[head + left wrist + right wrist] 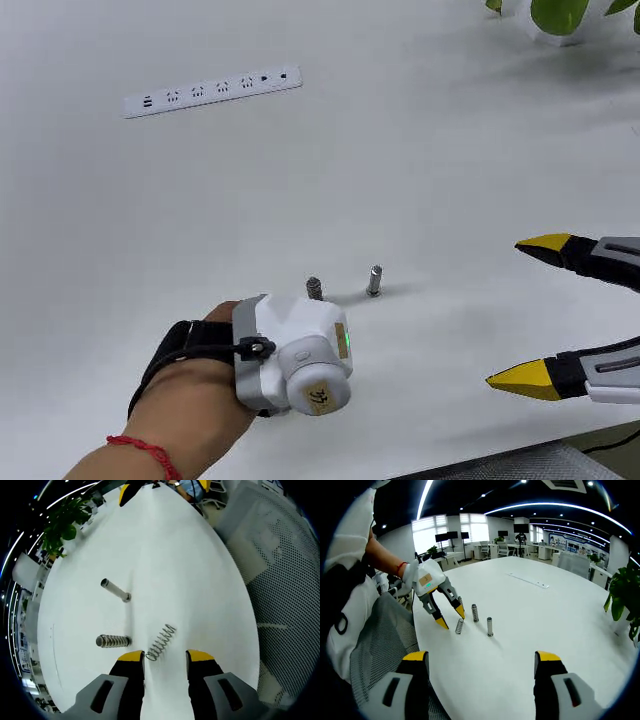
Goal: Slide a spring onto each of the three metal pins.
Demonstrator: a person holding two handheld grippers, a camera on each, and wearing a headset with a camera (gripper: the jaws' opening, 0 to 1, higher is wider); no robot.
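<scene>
**Head view.** The left gripper (300, 360), held in a strapped hand, sits low over the counter (300, 180). Its jaws are hidden behind its body here. Just beyond it stand the sprung pin (314, 288) and, beside that, the bare pin (375, 280). The right gripper (530, 310) hangs well to the side, jaws spread wide and empty.

**Left gripper view.** The jaws are parted and hold nothing. The loose spring (161, 642) rests on the counter just ahead of the gap between the tips, slanted across it. The sprung pin (114, 641) is near one tip. The bare pin (115, 590) is farther off.

**Right gripper view.** This gripper's own jaws stand wide apart. The left gripper (451, 619) has its tips just beside the loose spring (459, 625).

**Procedure (judged).** The step in hand appears to be picking up the loose spring.
1. Centre the gap on the middle coils.
2. Close lightly, to avoid crushing the coils or flicking the spring away.
3. Lift clear of the sprung pin.
4. Turn the spring upright, align its bore over the bare pin, and lower.
</scene>
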